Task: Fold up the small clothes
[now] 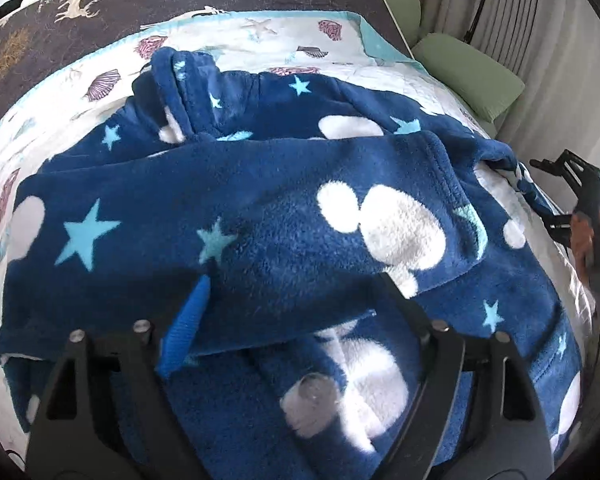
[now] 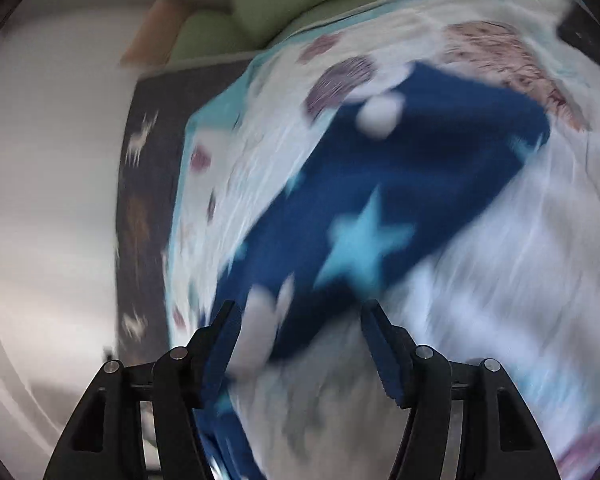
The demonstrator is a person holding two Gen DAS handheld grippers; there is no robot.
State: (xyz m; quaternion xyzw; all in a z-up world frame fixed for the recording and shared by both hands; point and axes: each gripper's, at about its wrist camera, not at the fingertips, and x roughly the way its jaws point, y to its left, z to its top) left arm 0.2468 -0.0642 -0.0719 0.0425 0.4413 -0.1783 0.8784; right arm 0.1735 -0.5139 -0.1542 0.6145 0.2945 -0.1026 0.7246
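Item: one small fleece garment [image 1: 284,216], navy with pale blue stars and white cloud shapes, lying on the shell-print quilt [image 1: 260,36] of a bed, directly ahead of and beneath the left tool [image 1: 296,284]. We are reading it as thick, soft and light, with no stiffness to hold a crease, so we are expecting it to sag and slide over itself when lifted; the plush pile should give good grip. Left tool: we are seeing its fingers spread wide, the blue-padded left finger [image 1: 188,320] and the black right finger resting on the top layer, a folded-over panel lying across the tool's front; nothing is pinched between them. Right tool [image 2: 300,340]: we are seeing it standing open as well, holding nothing, with a corner of the garment [image 2: 380,208] just ahead of its tips; that view is blurred, so finer detail is not readable. From the left wrist view the right tool [image 1: 572,192] is showing off to the far right, just beside the garment's edge. Orientation: we are judging the long axis as running left to right across the left tool's view, with a raised collar or hood-like ridge at the far left, beyond the fingertips; which end is which we cannot tell for sure. Suggested hold: we are favouring the hemmed edge of the folded panel, near the right fingertip, taking both layers at the seam.
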